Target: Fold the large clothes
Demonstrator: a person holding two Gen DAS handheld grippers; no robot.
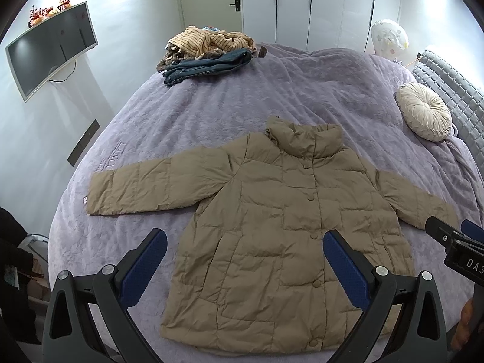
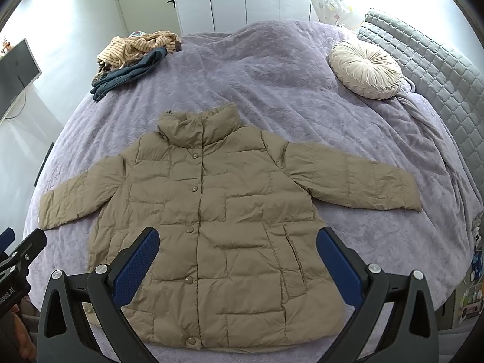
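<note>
jacket [image 1: 272, 227]: quilted matt cloth | bedspread [image 1: 242, 96]: plush, embossed | cushion [image 2: 366, 69]: pleated velvety

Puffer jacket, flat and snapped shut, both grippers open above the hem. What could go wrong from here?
1. The puffer jacket is thick, quilted and looks slick; a fold may spring back or a sleeve slip out of the right gripper.
2. Left gripper and right gripper sit close together; crossing sleeves inward could make them collide.
3. The purple bedspread is soft and wrinkled; a low pinch may grab it too.
</note>
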